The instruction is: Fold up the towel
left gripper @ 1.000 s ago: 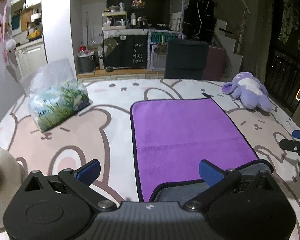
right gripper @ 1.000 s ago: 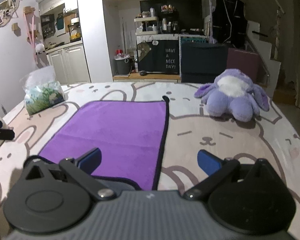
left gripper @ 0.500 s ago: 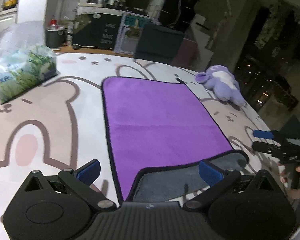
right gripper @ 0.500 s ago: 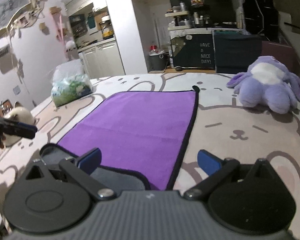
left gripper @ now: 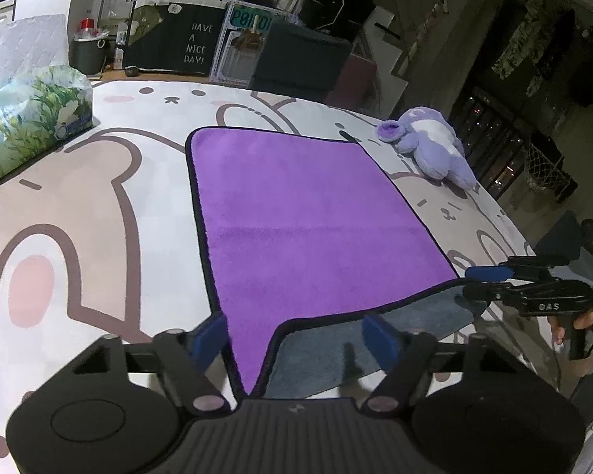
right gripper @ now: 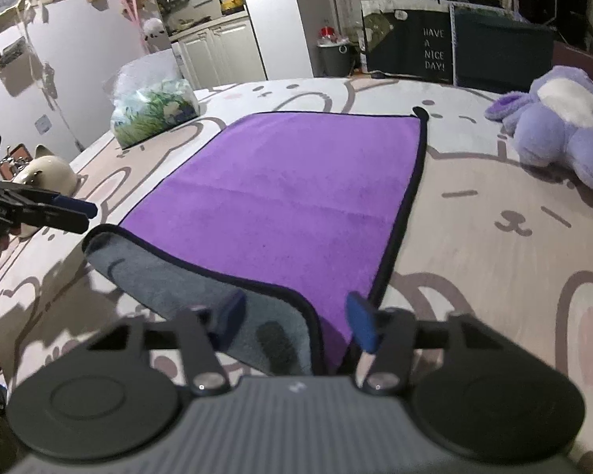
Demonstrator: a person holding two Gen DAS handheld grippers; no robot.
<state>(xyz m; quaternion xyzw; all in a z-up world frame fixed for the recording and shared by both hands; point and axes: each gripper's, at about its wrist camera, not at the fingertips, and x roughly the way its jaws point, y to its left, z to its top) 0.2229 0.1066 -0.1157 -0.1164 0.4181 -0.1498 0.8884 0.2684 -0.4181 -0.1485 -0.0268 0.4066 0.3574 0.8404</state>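
- Purple microfibre towel [left gripper: 308,213]: flat on the bunny-print cover; near hem now raised higher than a second ago, grey underside showing.
- Left gripper [left gripper: 296,333]: narrowed since then, straddling the near-left corner; whether it pinches, cannot tell.
- Right gripper [right gripper: 292,316]: likewise at the near-right corner.
- Reading: first fold starting.

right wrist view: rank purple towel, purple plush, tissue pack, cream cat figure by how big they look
1. purple towel
2. purple plush
3. tissue pack
4. cream cat figure

Plush versus pack is unsure, since their distances from the camera differ.

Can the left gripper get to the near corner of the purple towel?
Probably yes. The left gripper is open, the purple towel's near corner sits between its fingers, and nothing blocks it.
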